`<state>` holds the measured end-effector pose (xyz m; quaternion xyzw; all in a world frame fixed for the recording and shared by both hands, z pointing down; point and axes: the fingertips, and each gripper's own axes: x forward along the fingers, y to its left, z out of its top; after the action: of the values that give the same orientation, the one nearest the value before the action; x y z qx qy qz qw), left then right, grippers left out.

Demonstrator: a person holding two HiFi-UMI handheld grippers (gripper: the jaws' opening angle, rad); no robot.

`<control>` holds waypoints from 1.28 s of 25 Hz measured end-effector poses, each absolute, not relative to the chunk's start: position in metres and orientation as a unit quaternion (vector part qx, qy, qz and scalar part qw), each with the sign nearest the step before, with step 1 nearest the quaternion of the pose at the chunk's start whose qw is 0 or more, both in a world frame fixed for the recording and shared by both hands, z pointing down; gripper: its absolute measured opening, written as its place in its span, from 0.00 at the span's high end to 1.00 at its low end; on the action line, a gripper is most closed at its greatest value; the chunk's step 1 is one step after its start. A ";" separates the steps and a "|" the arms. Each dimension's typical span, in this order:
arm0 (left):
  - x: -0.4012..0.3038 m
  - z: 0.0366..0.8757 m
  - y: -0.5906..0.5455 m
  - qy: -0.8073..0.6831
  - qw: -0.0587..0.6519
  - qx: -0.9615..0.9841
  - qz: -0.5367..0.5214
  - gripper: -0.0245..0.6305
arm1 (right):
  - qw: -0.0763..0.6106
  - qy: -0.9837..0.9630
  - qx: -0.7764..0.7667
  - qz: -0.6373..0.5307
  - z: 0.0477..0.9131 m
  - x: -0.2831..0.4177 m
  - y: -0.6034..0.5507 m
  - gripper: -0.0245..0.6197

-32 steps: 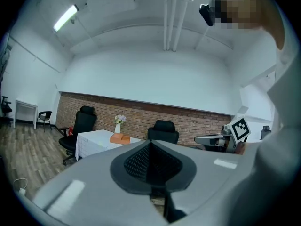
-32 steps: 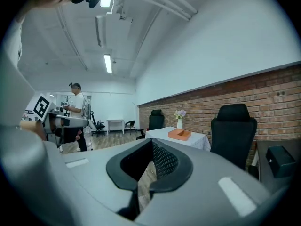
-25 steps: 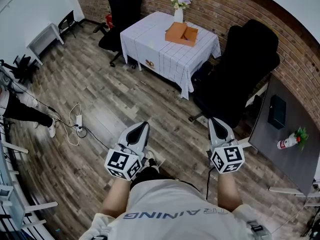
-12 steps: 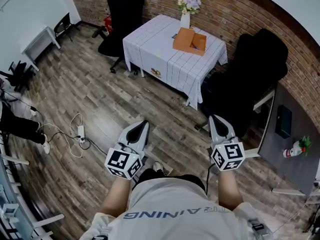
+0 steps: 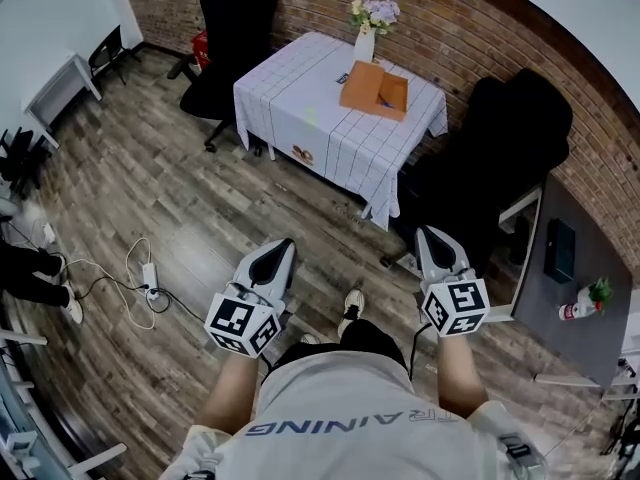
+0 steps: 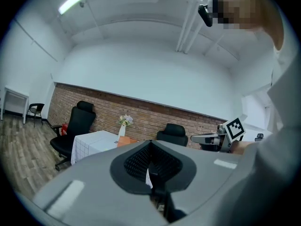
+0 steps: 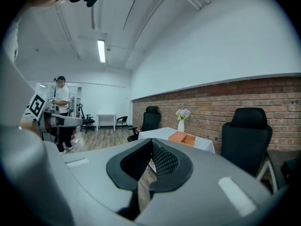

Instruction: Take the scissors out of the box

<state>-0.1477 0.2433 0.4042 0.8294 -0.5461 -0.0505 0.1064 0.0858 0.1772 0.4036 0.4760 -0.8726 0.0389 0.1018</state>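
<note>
Scissors: unseen, judged inside orange open cardboard box (image 5: pixel 374 89) on far white-clothed desk (image 5: pixel 300 108) | left hand-held gripper (image 5: pixel 280 251), right hand-held gripper (image 5: pixel 430 236): both closed, empty | handling: probably light, stiff, slippery blades; grasp at handles

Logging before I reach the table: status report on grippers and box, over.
Left gripper shut, empty; right gripper shut, empty. Orange box on table ahead, untouched; scissors not visible. Black chair beside table.

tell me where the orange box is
Head view, upper middle: the box sits on the white table by the brick wall, right beside the flower vase.
</note>
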 end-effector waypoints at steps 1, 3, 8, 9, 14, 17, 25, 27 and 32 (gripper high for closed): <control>-0.148 0.405 0.237 -0.545 0.106 0.830 -0.050 0.96 | 0.100 -0.872 0.478 0.040 0.403 0.085 0.169 0.94; -0.150 0.405 0.223 -0.545 0.106 0.830 -0.048 0.96 | 0.095 -0.872 0.478 0.039 0.401 0.082 0.151 0.94; -0.159 0.401 0.182 -0.553 0.101 0.826 -0.043 0.96 | 0.087 -0.879 0.467 0.043 0.404 0.067 0.102 0.94; -0.159 0.400 0.173 -0.553 0.098 0.826 -0.043 0.96 | 0.087 -0.881 0.464 0.045 0.405 0.065 0.092 0.94; -0.148 0.396 0.113 -0.551 0.094 0.828 -0.042 0.96 | 0.086 -0.882 0.461 0.051 0.405 0.073 0.035 0.94; -0.132 0.387 0.078 -0.537 0.088 0.838 -0.050 0.96 | 0.085 -0.881 0.463 0.052 0.403 0.086 -0.001 0.94; -0.085 0.380 -0.019 -0.538 0.078 0.839 -0.036 0.96 | 0.077 -0.880 0.465 0.056 0.402 0.137 -0.086 0.94; -0.074 0.381 -0.041 -0.539 0.075 0.838 -0.033 0.96 | 0.076 -0.878 0.469 0.060 0.406 0.151 -0.104 0.94; -0.049 0.384 -0.089 -0.529 0.074 0.845 -0.018 0.96 | 0.074 -0.869 0.485 0.068 0.411 0.181 -0.146 0.94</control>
<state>-0.0495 -0.0886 0.3839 0.8454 -0.5288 -0.0178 0.0737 0.1808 -0.1463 0.4110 0.4852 -0.8686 0.0679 0.0735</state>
